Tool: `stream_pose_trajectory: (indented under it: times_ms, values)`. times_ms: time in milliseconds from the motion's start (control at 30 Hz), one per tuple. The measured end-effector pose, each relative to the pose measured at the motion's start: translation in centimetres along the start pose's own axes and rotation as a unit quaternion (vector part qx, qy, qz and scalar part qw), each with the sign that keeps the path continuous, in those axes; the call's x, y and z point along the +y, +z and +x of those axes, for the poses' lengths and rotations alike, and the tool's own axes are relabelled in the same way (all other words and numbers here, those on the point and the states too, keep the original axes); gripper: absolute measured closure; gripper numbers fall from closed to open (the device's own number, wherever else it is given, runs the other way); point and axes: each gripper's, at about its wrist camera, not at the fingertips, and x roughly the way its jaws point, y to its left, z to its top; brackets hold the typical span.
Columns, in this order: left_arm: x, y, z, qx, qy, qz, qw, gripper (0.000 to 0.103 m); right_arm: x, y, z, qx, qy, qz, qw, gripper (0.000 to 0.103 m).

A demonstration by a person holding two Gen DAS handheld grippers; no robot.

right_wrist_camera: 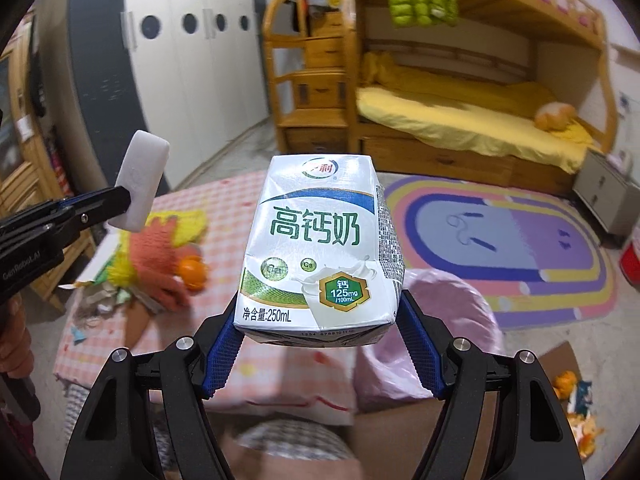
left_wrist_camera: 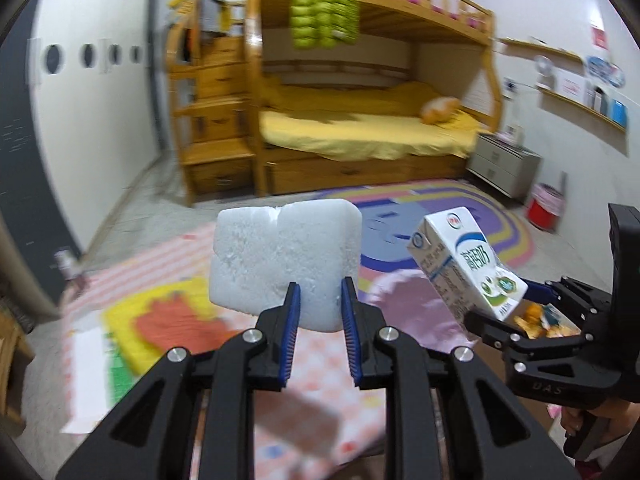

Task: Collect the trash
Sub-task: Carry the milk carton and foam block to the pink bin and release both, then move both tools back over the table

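Carrying: left gripper (left_wrist_camera: 319,304) clamps foam block (left_wrist_camera: 284,256), right gripper (right_wrist_camera: 318,334) clamps milk carton (right_wrist_camera: 316,248); steer both over pink bag (right_wrist_camera: 436,328) at 5 o'clock before releasing.

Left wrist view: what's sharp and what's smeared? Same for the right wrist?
Left wrist: the foam block and left gripper are crisp, while the checked cloth and floor behind smear with motion blur; the bunk bed bows from the fisheye. Right wrist: the milk carton print reads sharp in the right gripper, the toys and orange are soft, and dark vignette fills the corners.
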Motion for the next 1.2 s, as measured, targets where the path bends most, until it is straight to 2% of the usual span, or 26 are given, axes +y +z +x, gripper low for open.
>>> stream_pose_trajectory:
  times_ms: [167, 400, 600, 700, 733, 800, 833, 1000, 1200]
  values:
    - [-4.4, 0.0, 4.6, 0.023, -0.057, 0.025, 0.9978, 0.083, -5.0, -2.2, 0.9, 0.026, -0.048, 0.040, 0.998, 0.030]
    - [-8.7, 0.1, 12.2, 0.067, -0.127, 0.046, 0.9885, 0.082, -9.6, -3.8, 4.7, 0.058, -0.080, 0.075, 0.992, 0.030]
    - [-10.5, 1.0, 17.3, 0.087, -0.159, 0.049, 0.9822, 0.081, -12.8, -4.4, 8.1, 0.078, -0.096, 0.085, 0.989, 0.030]
    - [-11.3, 1.5, 19.1, 0.090, -0.162, 0.050, 0.9813, 0.079, -13.8, -4.3, 9.6, 0.082, -0.098, 0.089, 0.988, 0.030]
    - [-11.4, 1.6, 19.3, 0.089, -0.164, 0.049, 0.9813, 0.076, -14.1, -4.2, 10.1, 0.082, -0.099, 0.090, 0.988, 0.028]
    - [-11.4, 1.8, 19.9, 0.090, -0.162, 0.045, 0.9816, 0.060, -14.1, -4.2, 10.8, 0.080, -0.102, 0.090, 0.987, 0.026]
    - [-11.2, 1.8, 20.1, 0.089, -0.157, 0.040, 0.9828, 0.047, -14.4, -4.3, 11.3, 0.081, -0.107, 0.092, 0.987, 0.022]
    - [-9.9, 2.1, 20.0, 0.085, -0.143, 0.019, 0.9859, 0.046, -14.9, -4.6, 11.2, 0.081, -0.111, 0.106, 0.985, 0.021]
    - [-7.6, 2.1, 17.8, 0.074, -0.102, -0.001, 0.9920, 0.046, -14.5, -4.1, 8.5, 0.067, -0.103, 0.124, 0.985, 0.021]
